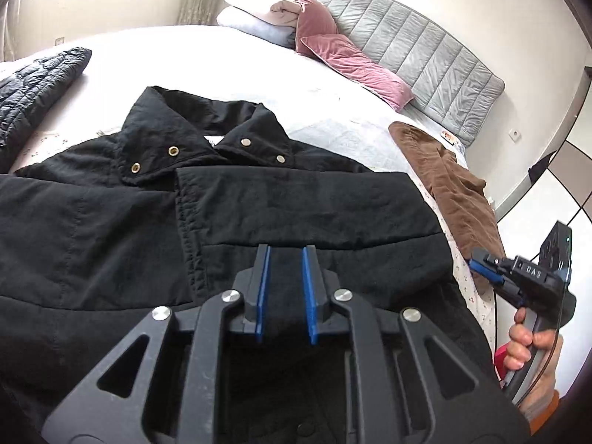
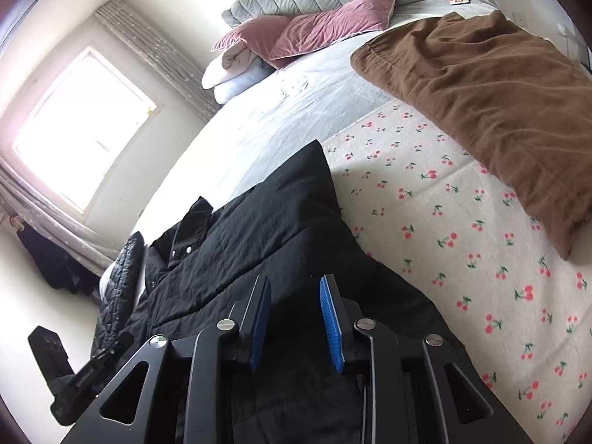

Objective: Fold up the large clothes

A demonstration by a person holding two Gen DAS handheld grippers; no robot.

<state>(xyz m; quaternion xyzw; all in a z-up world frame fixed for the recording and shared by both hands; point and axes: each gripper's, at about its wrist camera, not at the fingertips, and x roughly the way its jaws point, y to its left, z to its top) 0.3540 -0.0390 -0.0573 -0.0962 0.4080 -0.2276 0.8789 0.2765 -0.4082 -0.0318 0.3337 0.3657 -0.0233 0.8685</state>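
A large black jacket with brass snaps on its collar lies spread on the bed, one side folded across the front. My left gripper is open and empty just above the jacket's middle. My right gripper is open and empty above the jacket's folded right edge. The right gripper also shows in the left wrist view, held by a hand off the jacket's right side. The left gripper's body shows low in the right wrist view.
A brown garment lies on the cherry-print sheet to the right. A dark quilted garment lies at the far left. Pink pillows and white pillows lean against the grey headboard. A window is at the left.
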